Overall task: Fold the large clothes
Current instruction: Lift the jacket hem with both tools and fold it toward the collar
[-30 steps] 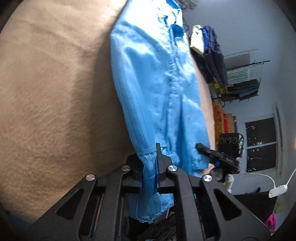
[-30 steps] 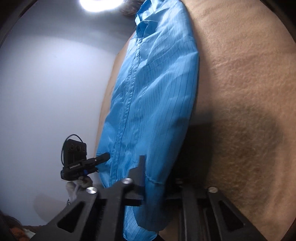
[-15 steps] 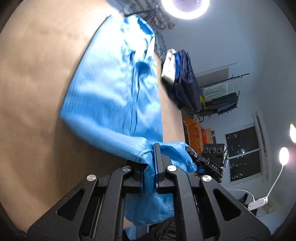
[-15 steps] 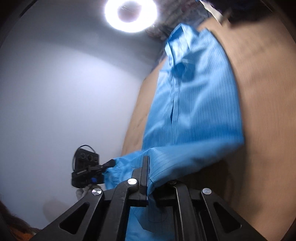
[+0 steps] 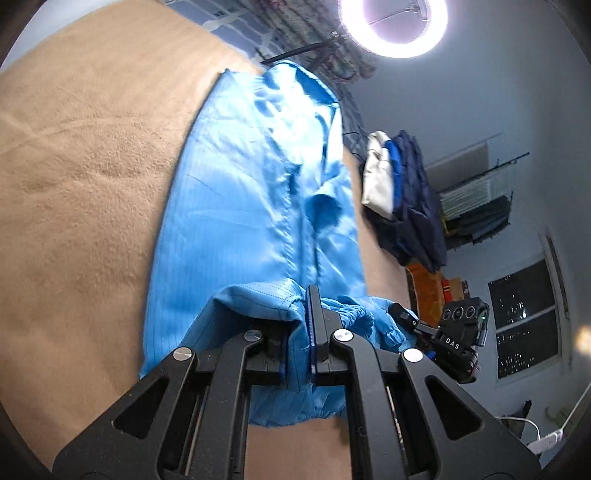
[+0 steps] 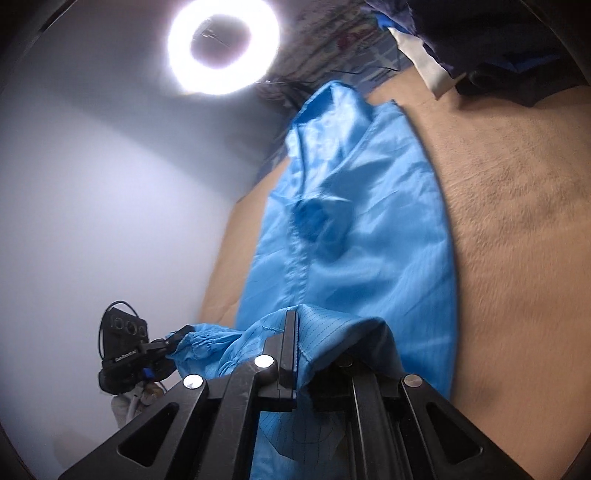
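Note:
A large light-blue striped shirt [image 5: 258, 206] lies lengthwise on a tan blanket [image 5: 81, 192], collar at the far end. My left gripper [image 5: 301, 325] is shut on the shirt's near hem and holds it lifted and folded over toward the collar. My right gripper [image 6: 301, 347] is shut on the other side of the same hem [image 6: 332, 325], also lifted. The shirt [image 6: 354, 229] fills the middle of the right wrist view. Each view shows the other gripper beside the bunched cuff: the right one [image 5: 443, 339], the left one [image 6: 136, 362].
A pile of dark-blue and white clothes [image 5: 399, 192] lies at the blanket's far right edge; it also shows in the right wrist view [image 6: 443, 44]. A ring light [image 5: 391, 26] glares overhead. Shelves and a window [image 5: 524, 317] stand at the right.
Both grippers have lifted the near hem off the blanket and carried it forward toward the collar. The shirt's lower part now doubles over its body.

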A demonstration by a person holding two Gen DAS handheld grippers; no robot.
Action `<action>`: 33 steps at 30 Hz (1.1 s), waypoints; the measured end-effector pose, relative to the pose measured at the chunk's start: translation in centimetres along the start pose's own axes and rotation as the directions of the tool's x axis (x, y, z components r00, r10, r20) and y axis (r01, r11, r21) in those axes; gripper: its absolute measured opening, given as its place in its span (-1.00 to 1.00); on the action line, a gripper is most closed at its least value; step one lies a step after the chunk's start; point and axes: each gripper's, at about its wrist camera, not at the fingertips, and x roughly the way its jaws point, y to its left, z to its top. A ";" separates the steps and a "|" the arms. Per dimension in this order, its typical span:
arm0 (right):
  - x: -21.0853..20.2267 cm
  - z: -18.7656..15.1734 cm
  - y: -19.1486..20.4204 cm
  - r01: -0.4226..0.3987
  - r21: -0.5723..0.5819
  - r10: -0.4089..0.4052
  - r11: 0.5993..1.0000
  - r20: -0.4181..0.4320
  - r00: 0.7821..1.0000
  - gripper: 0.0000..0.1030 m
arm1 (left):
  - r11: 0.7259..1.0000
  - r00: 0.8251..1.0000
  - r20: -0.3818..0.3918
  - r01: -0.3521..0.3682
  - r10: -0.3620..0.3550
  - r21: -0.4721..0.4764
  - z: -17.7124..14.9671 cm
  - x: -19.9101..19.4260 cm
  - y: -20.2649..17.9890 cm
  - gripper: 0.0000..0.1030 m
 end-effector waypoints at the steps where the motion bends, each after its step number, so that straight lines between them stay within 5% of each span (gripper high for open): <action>1: 0.4 0.0 -0.3 0.017 -0.003 -0.017 1.000 -0.006 1.000 -0.96 | 1.000 1.000 -0.001 -0.015 0.015 -0.006 0.1 0.5 0.4 -0.89; 7: 2.4 0.1 -2.3 0.088 0.013 -0.088 0.996 -0.041 0.995 -0.87 | 0.996 0.997 -0.011 -0.073 0.073 -0.043 0.5 2.4 2.2 -0.87; 8: 2.5 0.3 -2.3 0.087 0.008 -0.087 0.996 -0.046 0.995 -0.87 | 0.996 0.997 -0.015 -0.077 0.076 -0.049 0.6 2.4 2.4 -0.74; 10: 2.3 0.5 -2.4 0.077 0.014 -0.076 0.997 -0.058 0.995 -0.37 | 0.996 0.997 -0.020 -0.070 0.069 -0.060 0.7 2.2 2.7 -0.51; 14: 0.7 0.5 -2.2 0.038 0.015 -0.037 0.999 -0.056 0.998 0.00 | 0.998 0.999 -0.006 -0.032 0.032 -0.053 0.5 0.3 2.5 -0.06; 18: -1.3 -0.4 -2.0 0.020 -0.015 -0.021 1.000 -0.077 0.997 0.02 | 1.000 1.000 0.012 -0.026 0.026 -0.013 -0.7 -2.3 2.0 -0.06; 25: -3.6 -3.7 -1.1 -0.013 -0.093 -0.002 0.996 -0.168 0.986 0.03 | 0.998 0.995 -0.092 -0.018 0.024 0.068 -4.6 -2.5 1.0 -0.06; 28: -2.9 -4.8 -0.5 -0.005 -0.122 -0.020 0.992 -0.207 0.978 0.02 | 0.997 0.991 -0.121 -0.052 0.058 0.053 -5.3 -1.3 1.7 -0.06; 33: -0.7 -5.6 -0.2 0.011 -0.143 -0.047 0.990 -0.255 0.966 0.01 | 1.000 0.990 -0.143 -0.013 0.013 0.000 -5.2 0.1 2.6 -0.06</action>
